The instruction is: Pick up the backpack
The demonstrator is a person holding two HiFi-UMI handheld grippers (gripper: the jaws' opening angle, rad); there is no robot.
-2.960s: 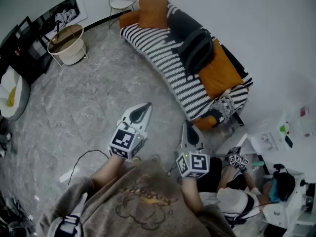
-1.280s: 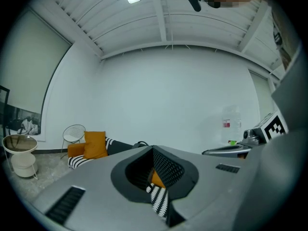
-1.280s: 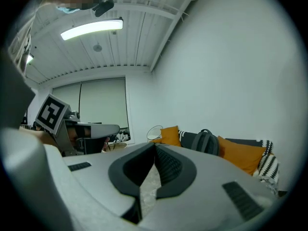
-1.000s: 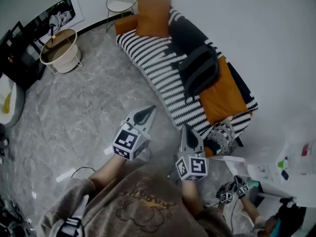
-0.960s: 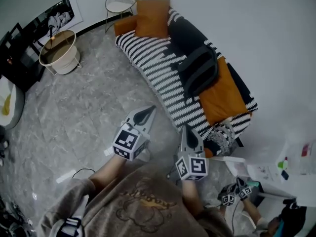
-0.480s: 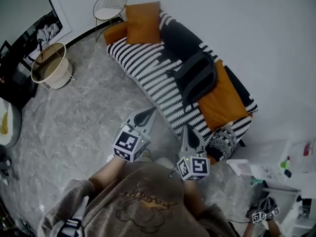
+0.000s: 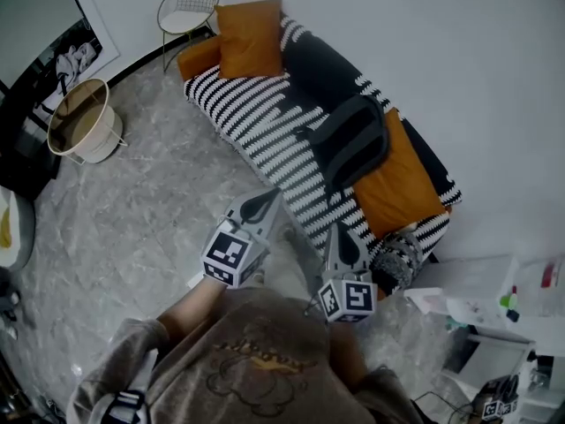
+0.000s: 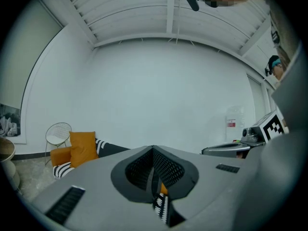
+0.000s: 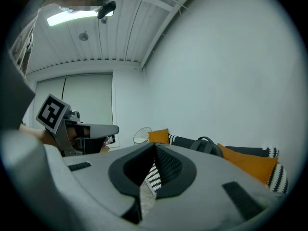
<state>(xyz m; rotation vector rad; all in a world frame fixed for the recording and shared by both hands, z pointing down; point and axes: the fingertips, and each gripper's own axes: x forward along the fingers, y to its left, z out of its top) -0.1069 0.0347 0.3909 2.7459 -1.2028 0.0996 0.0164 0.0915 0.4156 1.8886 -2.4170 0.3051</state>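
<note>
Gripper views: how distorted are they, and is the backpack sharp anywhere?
Head view: even light, mild fisheye, backpack sharp on the sofa. Left gripper view: heavy fisheye, black corners, bowed ceiling beams, no backpack. Right gripper view: same vignette, ceiling light glares, backpack small.

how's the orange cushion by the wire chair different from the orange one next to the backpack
The orange cushion by the wire chair stands propped up at the far end of the striped sofa; the orange one by the backpack lies flat near the close end. Nothing rests on the first; the backpack lies against the second's edge. Both are the same orange and sit on that sofa.
</note>
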